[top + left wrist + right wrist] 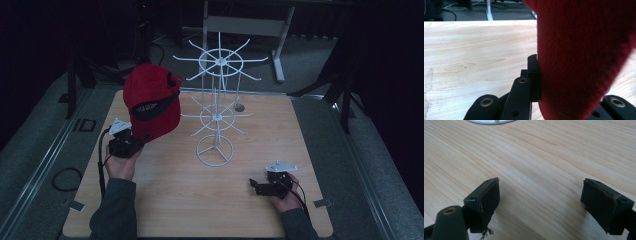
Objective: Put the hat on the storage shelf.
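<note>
Behind red cap (584,57) — right claw pad

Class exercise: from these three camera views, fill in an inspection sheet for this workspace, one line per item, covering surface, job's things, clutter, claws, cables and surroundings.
Surface: light wooden table, bare grain.
Job's things: red cap held up beside the white wire rack.
Clutter: nothing seen.
Claws: left claw shut on the cap; right claw open, nothing between its jaws, low over the table.
Cables: black cable trails from the left claw.
Surroundings: dark room, grey floor.
</note>
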Action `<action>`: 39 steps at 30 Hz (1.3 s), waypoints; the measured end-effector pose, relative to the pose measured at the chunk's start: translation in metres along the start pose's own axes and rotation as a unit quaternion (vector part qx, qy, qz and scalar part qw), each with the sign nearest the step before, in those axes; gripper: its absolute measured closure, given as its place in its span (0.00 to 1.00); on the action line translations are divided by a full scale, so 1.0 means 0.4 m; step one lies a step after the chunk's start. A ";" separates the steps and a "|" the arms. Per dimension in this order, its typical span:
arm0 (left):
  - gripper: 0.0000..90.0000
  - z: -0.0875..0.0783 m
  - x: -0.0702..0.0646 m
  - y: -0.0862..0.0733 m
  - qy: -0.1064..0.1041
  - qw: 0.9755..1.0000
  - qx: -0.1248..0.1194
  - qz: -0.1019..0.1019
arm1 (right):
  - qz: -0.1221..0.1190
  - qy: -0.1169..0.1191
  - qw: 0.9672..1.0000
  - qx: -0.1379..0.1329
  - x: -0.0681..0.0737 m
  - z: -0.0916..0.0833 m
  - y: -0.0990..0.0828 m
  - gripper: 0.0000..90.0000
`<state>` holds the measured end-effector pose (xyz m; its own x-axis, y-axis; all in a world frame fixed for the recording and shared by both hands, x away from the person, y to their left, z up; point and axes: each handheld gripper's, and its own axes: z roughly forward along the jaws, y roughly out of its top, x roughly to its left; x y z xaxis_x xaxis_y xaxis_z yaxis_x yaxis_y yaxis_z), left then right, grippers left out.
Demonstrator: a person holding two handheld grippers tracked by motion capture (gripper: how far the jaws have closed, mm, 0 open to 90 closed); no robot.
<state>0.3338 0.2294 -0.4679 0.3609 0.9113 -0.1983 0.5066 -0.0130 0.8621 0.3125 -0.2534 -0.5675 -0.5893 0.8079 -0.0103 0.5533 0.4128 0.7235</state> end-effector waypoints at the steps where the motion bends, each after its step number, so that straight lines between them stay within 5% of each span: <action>1: 0.95 -0.001 0.000 0.001 0.000 1.000 -0.001 0.000 | 0.000 0.000 1.000 0.000 0.000 0.000 0.000 0.17; 39: 0.95 -0.047 -0.007 0.055 0.004 0.999 -0.034 -0.004 | -0.002 -0.001 1.000 -0.001 -0.001 0.000 0.000 0.17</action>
<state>0.3292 0.2342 -0.4395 0.3513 0.9142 -0.2022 0.4556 0.0217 0.8899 0.3127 -0.2536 -0.5676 -0.5907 0.8067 -0.0141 0.5501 0.4155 0.7244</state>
